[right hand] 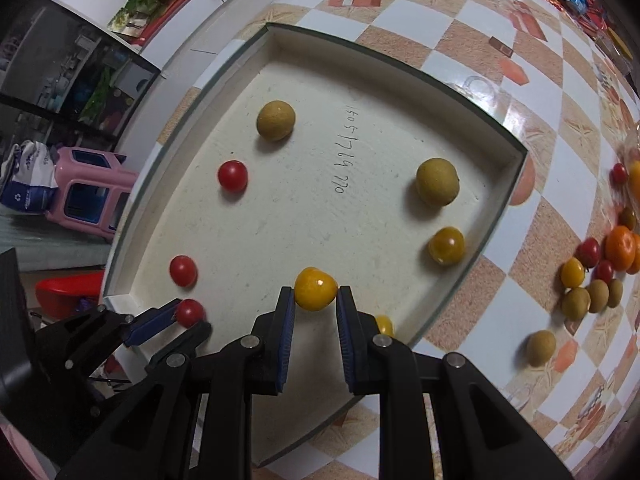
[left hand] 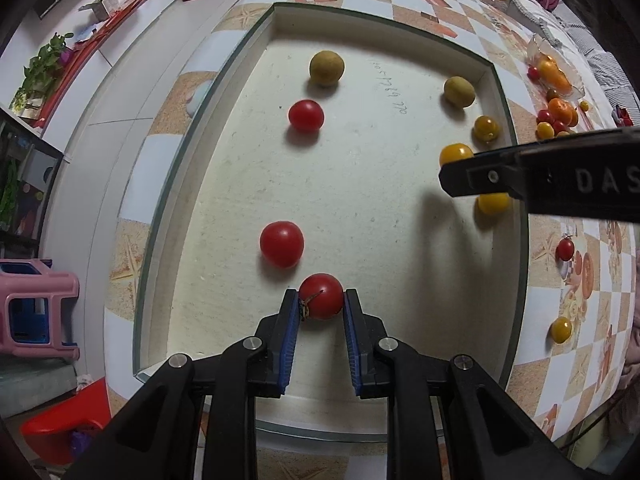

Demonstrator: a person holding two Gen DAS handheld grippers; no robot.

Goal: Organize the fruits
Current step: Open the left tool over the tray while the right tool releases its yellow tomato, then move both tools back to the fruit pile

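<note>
Both tools loaded, both pointing nearly straight down over the white tray.

Left tool: clamped on a red cherry tomato, pads on either side, dried stem against the left pad. Two more red tomatoes lie ahead of its tips, in a rough line running away from it: the near one just ahead and slightly left, the far one well beyond. So the red row extends forward from the tool, and the free slot looks like the spot straight beneath the held fruit, at the near end of that line.

Right tool: clamped on a yellow tomato. Another yellow one sits ahead and right of its tips near the tray wall; a third is just beside its right finger, partly hidden. Two brownish round fruits lie farther ahead.

Key relation: reds are on the left tool's side of the tray, yellows on the right tool's side, so each tool is the nearer one for its own colour. No crossing needed. Loose fruit pile waits on the desk, off to the right tool's right, nearer that tool.

Likely next: set down and release in place. I can't tell whether either fruit touches the tray floor yet.
</note>
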